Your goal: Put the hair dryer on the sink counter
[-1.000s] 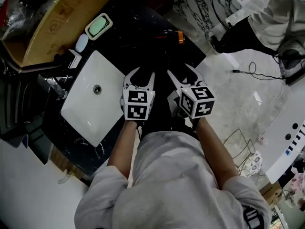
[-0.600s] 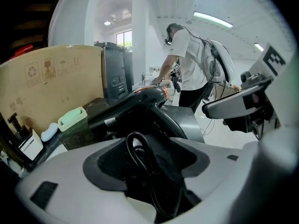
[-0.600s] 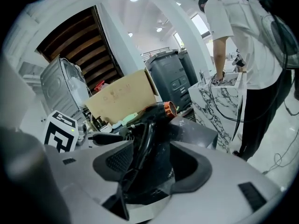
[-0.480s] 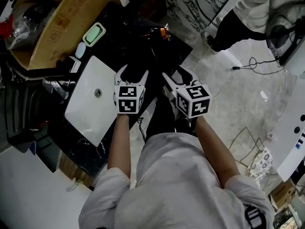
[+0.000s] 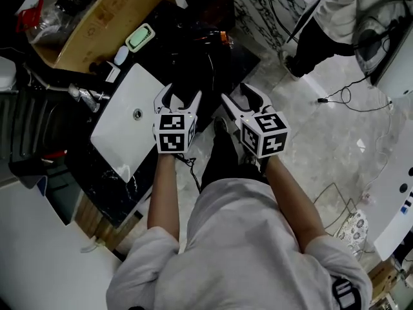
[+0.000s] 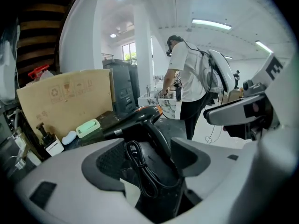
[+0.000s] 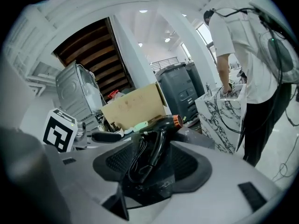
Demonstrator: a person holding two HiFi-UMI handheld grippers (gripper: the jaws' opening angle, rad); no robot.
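Both grippers have backed off toward the person and lifted clear of the sink counter [image 5: 115, 187] since a sec ago. The left gripper [image 5: 179, 94] has just been spreading its jaws, which now stand very wide. Nothing's pinched in them: the hair dryer [image 6: 135, 120] and its cord [image 6: 140, 169] only show thru the gap, farther off, w/ no pad pressing on either. Same story for the right gripper [image 5: 240, 95]: jaws well apart, dryer seen beyond them, not gripped.

Dryer lies on the dark counter, right of the white sink [image 5: 122, 141] and on the far side of both grippers. Its copper-ringed nozzle is toward the right, handle toward the near edge, cord bunched by the handle. Looks let go of, i.e. task prob. done bar the retreat.

Why there? My guess: flat stone beside the basin, not in it, so no wet & no rolling, and the cord stays up top instead of hanging over the edge. Wide jaws on the way out make sense too, w/ less chance of snagging that cord loop and dragging the dryer off. Green soap dish [image 5: 139, 37] and cardboard box [image 5: 97, 18] sit far left, well apart from it.
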